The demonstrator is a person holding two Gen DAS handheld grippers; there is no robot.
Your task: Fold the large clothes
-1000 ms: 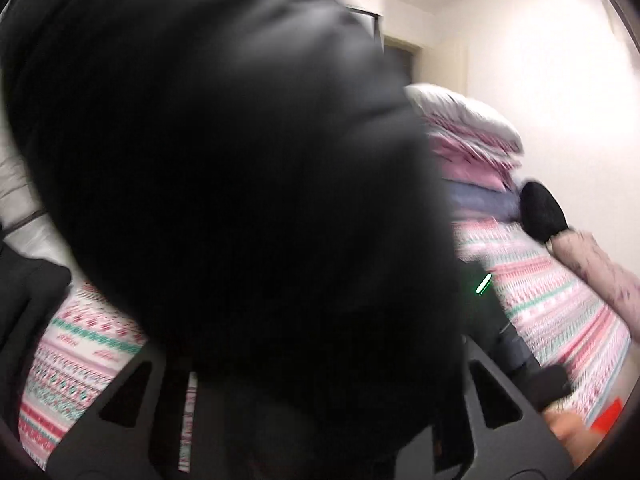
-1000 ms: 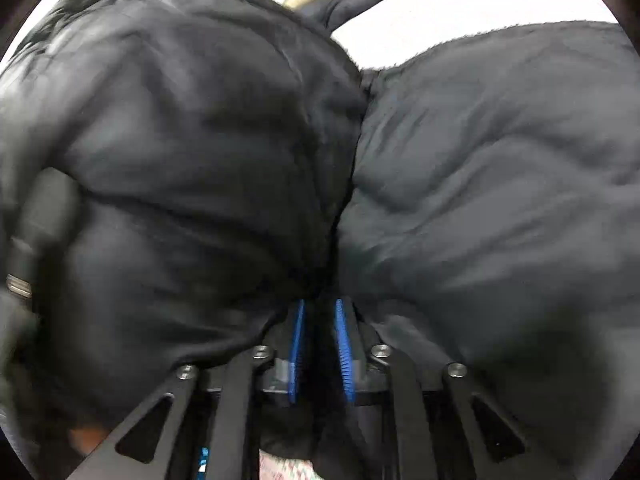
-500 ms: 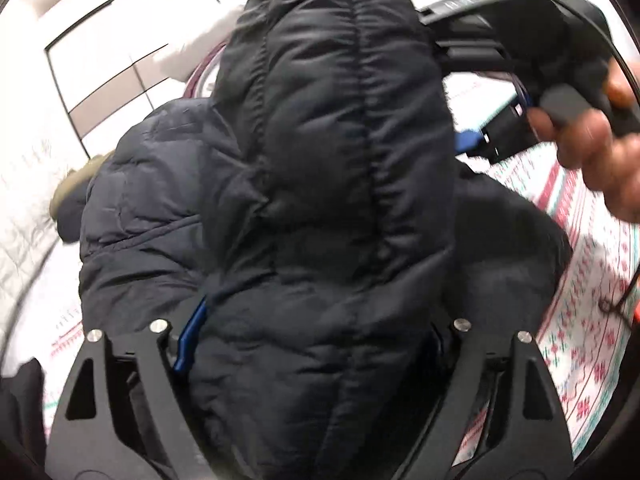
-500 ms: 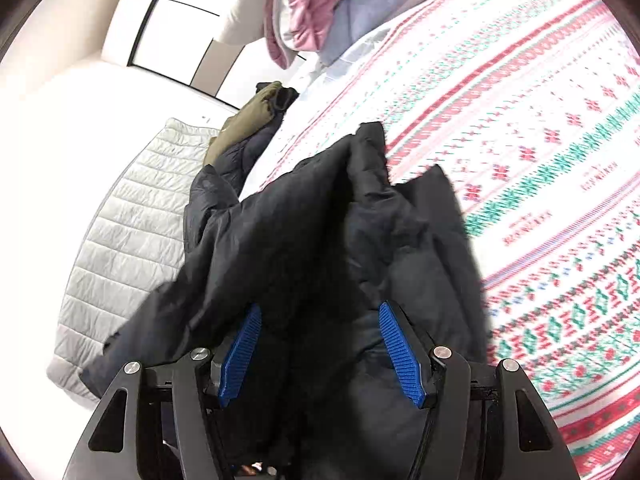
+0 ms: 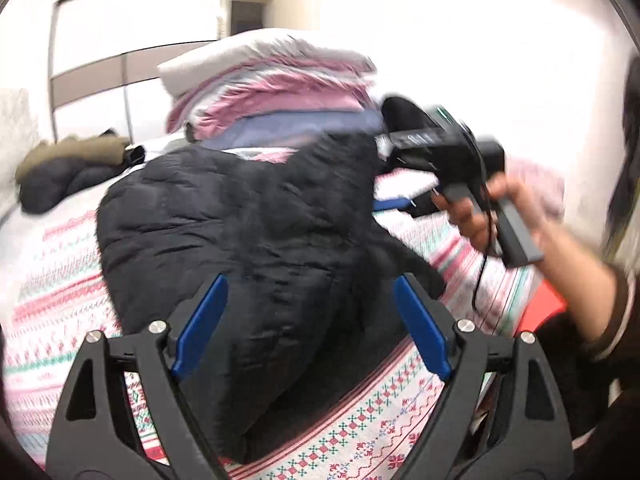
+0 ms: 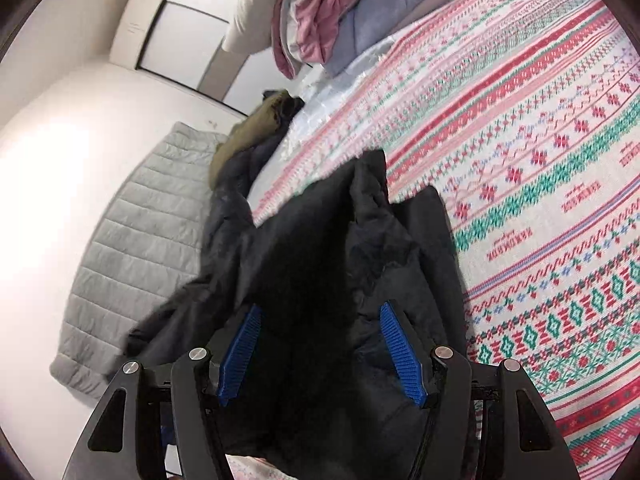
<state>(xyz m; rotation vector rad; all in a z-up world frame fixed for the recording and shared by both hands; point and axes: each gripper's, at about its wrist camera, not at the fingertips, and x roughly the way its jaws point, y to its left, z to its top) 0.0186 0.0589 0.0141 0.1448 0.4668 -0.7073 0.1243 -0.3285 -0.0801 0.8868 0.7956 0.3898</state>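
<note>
While the black puffer jacket (image 5: 256,240) lies bunched on the patterned bedspread (image 5: 52,300), the left tongs (image 5: 308,320) stand spread wide, their blue pads (image 5: 200,320) clear of the fabric on both sides; their jaws have just been opening, with the jacket's lower edge lying between them but not pinched. In the right wrist view the right tongs (image 6: 320,354) are spread too, having opened within the last second, and a dark fold of the jacket (image 6: 320,280) sits between the blue pads (image 6: 400,352); whether the pads touch it I cannot tell. From the left wrist view, a hand (image 5: 496,212) holds the right tongs' grip at the jacket's far right edge. Behind the jacket, a stack of folded bedding (image 5: 272,92) in pink, white and blue rests at the head of the bed. Another dark coat with an olive hood (image 5: 68,164) lies near the far left edge, beside a grey quilted garment (image 6: 136,248).
</note>
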